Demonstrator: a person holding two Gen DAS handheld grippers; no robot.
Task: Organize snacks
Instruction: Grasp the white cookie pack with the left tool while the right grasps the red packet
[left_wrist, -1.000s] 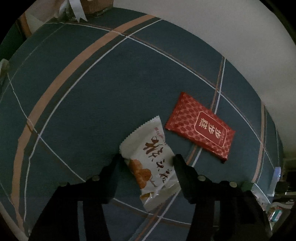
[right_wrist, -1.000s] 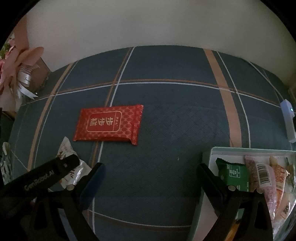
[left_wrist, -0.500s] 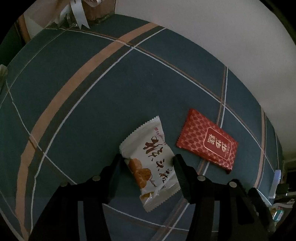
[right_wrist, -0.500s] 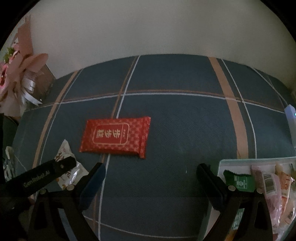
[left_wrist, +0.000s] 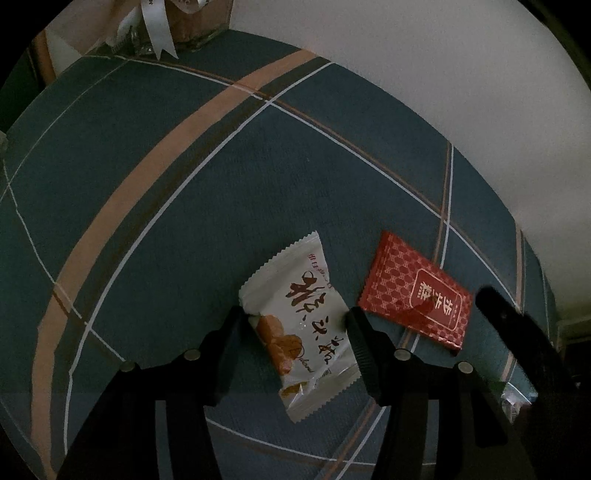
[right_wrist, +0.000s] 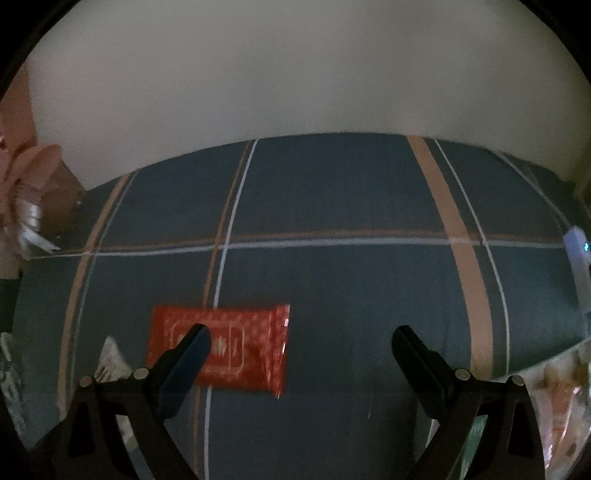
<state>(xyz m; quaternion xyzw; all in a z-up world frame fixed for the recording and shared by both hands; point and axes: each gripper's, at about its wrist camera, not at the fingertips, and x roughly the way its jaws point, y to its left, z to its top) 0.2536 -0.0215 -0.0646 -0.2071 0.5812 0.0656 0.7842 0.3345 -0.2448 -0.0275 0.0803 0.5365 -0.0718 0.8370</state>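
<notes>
The left gripper is clamped on the white packet, while the right gripper, spread and empty, hangs over the plaid cloth with the red packet at its nine o'clock, lengthwise across the jaws.

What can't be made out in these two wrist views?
- Red packet, right wrist view: its label is motion-blurred, and a finger covers part.
- Tray snacks, right wrist view: blurred, cut by the frame edge.
- White packet, left wrist view: whether the left gripper presses it or only straddles it.
</notes>
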